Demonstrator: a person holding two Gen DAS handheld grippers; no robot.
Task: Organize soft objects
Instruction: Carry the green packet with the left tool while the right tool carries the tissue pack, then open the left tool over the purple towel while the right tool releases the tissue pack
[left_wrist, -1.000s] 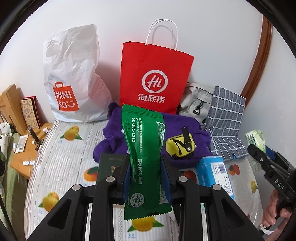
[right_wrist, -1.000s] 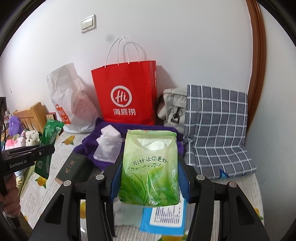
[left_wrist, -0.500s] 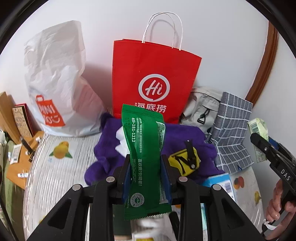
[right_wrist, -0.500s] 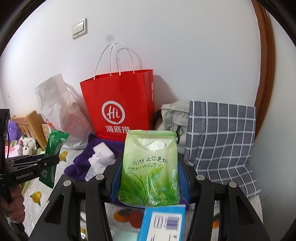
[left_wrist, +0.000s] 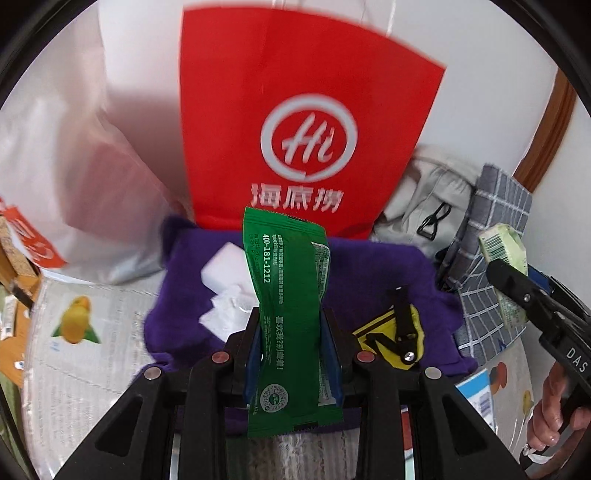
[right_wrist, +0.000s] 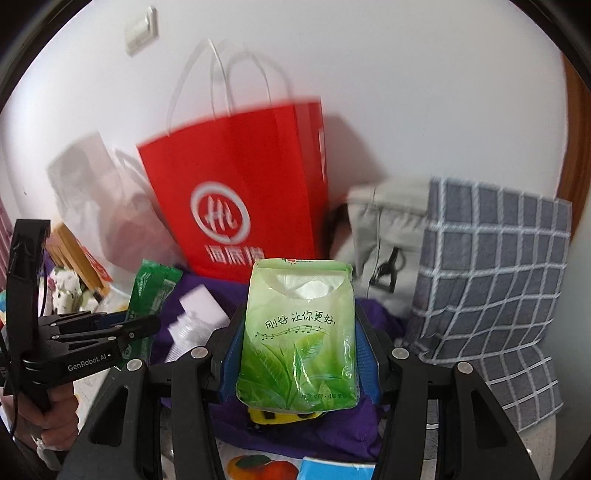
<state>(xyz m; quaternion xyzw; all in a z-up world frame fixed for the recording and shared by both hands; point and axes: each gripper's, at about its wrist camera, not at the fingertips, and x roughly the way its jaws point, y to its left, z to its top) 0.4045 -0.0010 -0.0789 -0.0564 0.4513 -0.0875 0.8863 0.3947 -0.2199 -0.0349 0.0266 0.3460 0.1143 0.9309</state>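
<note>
My left gripper (left_wrist: 291, 354) is shut on a dark green sachet (left_wrist: 288, 295) that stands upright between its blue pads; the same sachet (right_wrist: 149, 291) and gripper (right_wrist: 136, 328) show at the left of the right wrist view. My right gripper (right_wrist: 299, 354) is shut on a light green tissue pack (right_wrist: 299, 332), also seen at the right edge of the left wrist view as the tissue pack (left_wrist: 504, 251). Both hang over a purple cloth (left_wrist: 362, 273) in front of a red paper bag (left_wrist: 306, 122). On the cloth lie a white tissue packet (left_wrist: 225, 295) and a yellow pouch (left_wrist: 388, 336).
A white plastic shopping bag (left_wrist: 74, 192) stands left of the red bag. A beige bag (right_wrist: 384, 229) and a grey checked cloth bag (right_wrist: 491, 280) lean at the right. A blue-and-white box (left_wrist: 476, 391) lies on the fruit-print mat (left_wrist: 85, 354). A hand (left_wrist: 550, 410) grips the right tool.
Both grippers have moved forward and down toward the red bag and purple cloth, which now loom larger. The sachet and the tissue pack stay clamped as before.
</note>
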